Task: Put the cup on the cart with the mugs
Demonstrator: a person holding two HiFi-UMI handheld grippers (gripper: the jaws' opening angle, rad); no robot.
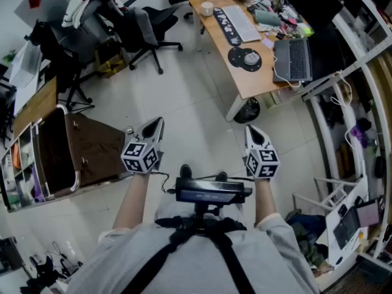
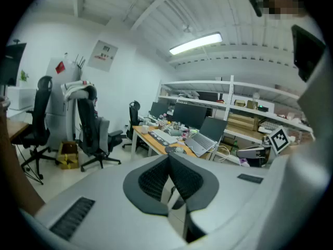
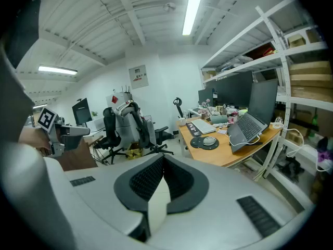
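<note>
Approach stage, prob.: left gripper (image 1: 156, 125) & right gripper (image 1: 252, 131) both w/ fingers pressed together, empty; cup (image 1: 207, 8) sits at far end of surface (image 1: 254, 86), so next needs walking over & opening fingers round it.

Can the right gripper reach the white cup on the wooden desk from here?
Probably not yet: the right gripper is shut, over the floor short of the desk, and the white cup stands at its far end. Nothing blocks the path; stepping closer should do.
</note>
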